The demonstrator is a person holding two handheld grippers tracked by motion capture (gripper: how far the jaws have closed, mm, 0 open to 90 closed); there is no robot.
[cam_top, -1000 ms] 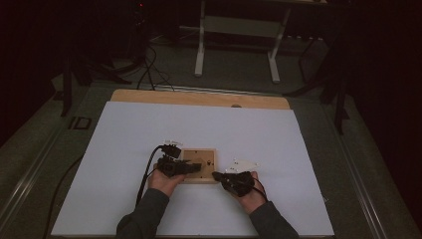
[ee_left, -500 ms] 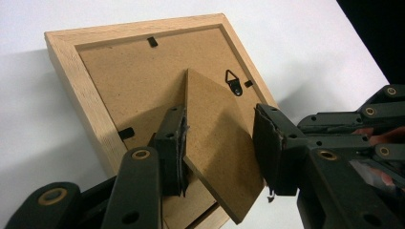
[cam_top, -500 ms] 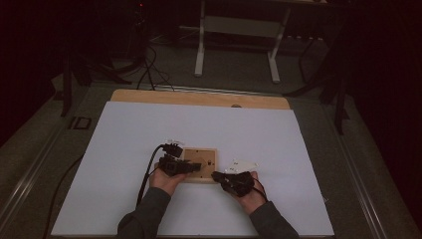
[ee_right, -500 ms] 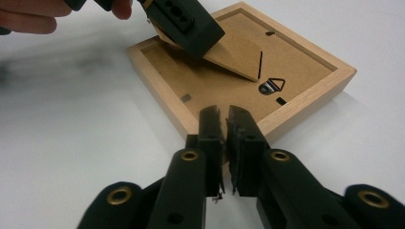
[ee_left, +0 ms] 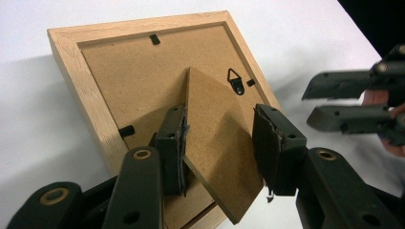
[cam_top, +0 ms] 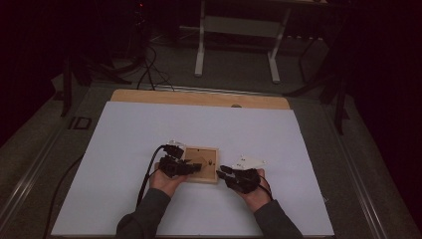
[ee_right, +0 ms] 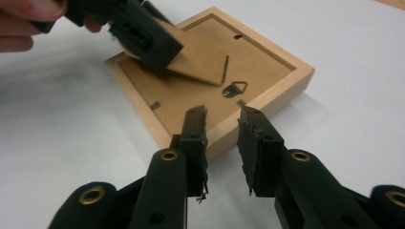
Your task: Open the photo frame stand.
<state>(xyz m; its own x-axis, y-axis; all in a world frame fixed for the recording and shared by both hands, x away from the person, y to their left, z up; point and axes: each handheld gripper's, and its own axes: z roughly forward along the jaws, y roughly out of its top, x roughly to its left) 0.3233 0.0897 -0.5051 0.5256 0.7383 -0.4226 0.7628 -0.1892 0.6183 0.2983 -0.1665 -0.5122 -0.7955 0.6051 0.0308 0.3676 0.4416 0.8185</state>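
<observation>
Picture frame (cam_top: pixel 200 163) placement is seen in the high view: it lies face down on the white-covered table (cam_top: pixel 124 149), near the person's edge, so that its back is exposed for work. The left hand-held gripper (cam_top: pixel 191 168) is held over the frame's left part, and the right hand-held gripper (cam_top: pixel 222 173) is kept just off the frame's right edge. A small white card (cam_top: pixel 249 162) is lying beside the right hand, clear of the work.

In the left gripper view, the frame (ee_left: pixel 95 95) is shown back up, with its cardboard stand (ee_left: pixel 215 138) swung up from the backing. The left hand-held gripper (ee_left: pixel 219 143) is set astride this stand; its jaws are apart, one pad close against the stand's face, the other clear, so a clamp cannot be confirmed. A hanging hook (ee_left: pixel 235 81) and retaining tabs are exposed.

In the right gripper view, the right hand-held gripper (ee_right: pixel 223 138) is pointed at the frame's near rail (ee_right: pixel 267 100). Its jaws have just been opening and nothing is held between them, presumably leaving the frame free.
</observation>
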